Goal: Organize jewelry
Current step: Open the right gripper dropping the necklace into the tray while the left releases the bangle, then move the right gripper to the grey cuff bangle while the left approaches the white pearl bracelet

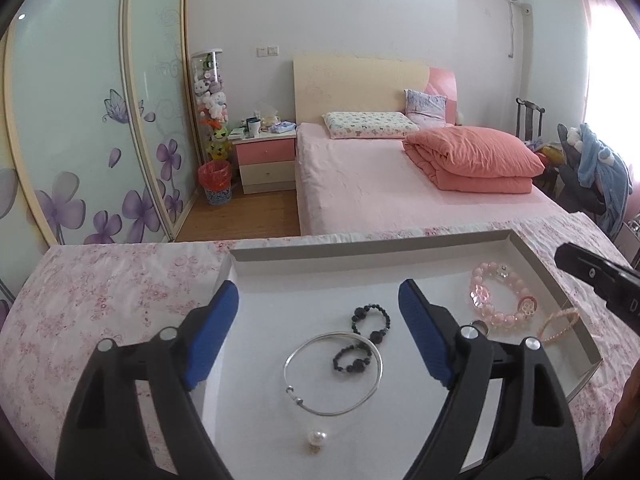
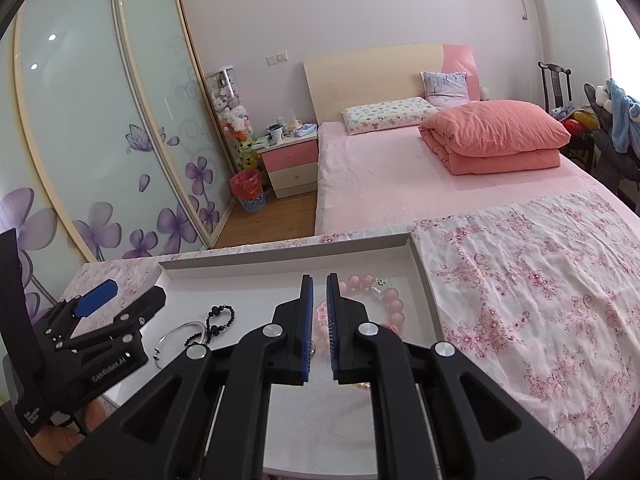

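Observation:
A shallow white tray [image 1: 360, 250] lies on a floral cloth. In it are a silver bangle [image 1: 285, 366], a black bead bracelet [image 1: 376, 336] twisted into a figure eight across the bangle, a pearl [image 1: 316, 438], a pink bead bracelet [image 1: 500, 319] and a thin gold bangle [image 1: 560, 316]. My left gripper [image 1: 317, 286] hangs open over the silver bangle and black beads, with nothing between its pads. My right gripper [image 2: 319, 278] is shut and holds nothing; it sits above the pink bead bracelet [image 2: 394, 296] at the tray's [image 2: 280, 256] right end.
The floral cloth [image 2: 540, 280] spreads wide to the right of the tray. Beyond it stands a pink bed [image 1: 380, 184] with a folded orange quilt [image 1: 476, 160]. A sliding wardrobe [image 1: 80, 120], a nightstand [image 1: 266, 160] and a red bin [image 1: 216, 180] are far left.

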A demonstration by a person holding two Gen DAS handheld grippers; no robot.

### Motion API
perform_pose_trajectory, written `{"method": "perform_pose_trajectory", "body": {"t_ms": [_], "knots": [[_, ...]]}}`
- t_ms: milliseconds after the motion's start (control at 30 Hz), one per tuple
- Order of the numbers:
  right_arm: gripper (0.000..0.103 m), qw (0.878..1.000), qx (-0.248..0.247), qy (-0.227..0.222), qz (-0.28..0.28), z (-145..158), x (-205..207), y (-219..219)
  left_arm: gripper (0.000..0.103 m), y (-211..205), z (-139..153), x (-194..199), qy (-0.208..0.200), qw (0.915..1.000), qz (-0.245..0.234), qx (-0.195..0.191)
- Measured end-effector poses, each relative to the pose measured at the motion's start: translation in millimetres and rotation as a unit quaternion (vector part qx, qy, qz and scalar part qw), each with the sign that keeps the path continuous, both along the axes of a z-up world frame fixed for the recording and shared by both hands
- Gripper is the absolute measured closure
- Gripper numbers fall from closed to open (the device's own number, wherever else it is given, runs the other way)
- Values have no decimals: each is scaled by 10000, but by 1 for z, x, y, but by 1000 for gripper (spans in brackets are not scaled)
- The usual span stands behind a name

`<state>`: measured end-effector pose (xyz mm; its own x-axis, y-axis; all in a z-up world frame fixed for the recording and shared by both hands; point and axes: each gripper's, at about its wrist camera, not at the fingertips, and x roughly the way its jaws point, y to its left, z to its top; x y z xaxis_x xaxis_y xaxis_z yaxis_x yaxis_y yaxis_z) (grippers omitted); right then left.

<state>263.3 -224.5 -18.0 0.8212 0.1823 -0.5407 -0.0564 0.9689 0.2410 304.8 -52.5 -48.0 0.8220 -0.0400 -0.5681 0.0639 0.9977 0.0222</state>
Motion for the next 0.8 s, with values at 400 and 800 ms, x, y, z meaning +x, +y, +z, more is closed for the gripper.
{"method": "perform_pose_trajectory", "body": {"t_ms": [400, 800], "knots": [[95, 9999, -45, -103, 1, 13, -33, -5, 23, 26, 26, -32, -218, 9991, 350, 97], [95, 9972, -141, 673, 308, -20, -92, -9, 19, 79, 19, -132, -66, 9986, 511, 151]]}}
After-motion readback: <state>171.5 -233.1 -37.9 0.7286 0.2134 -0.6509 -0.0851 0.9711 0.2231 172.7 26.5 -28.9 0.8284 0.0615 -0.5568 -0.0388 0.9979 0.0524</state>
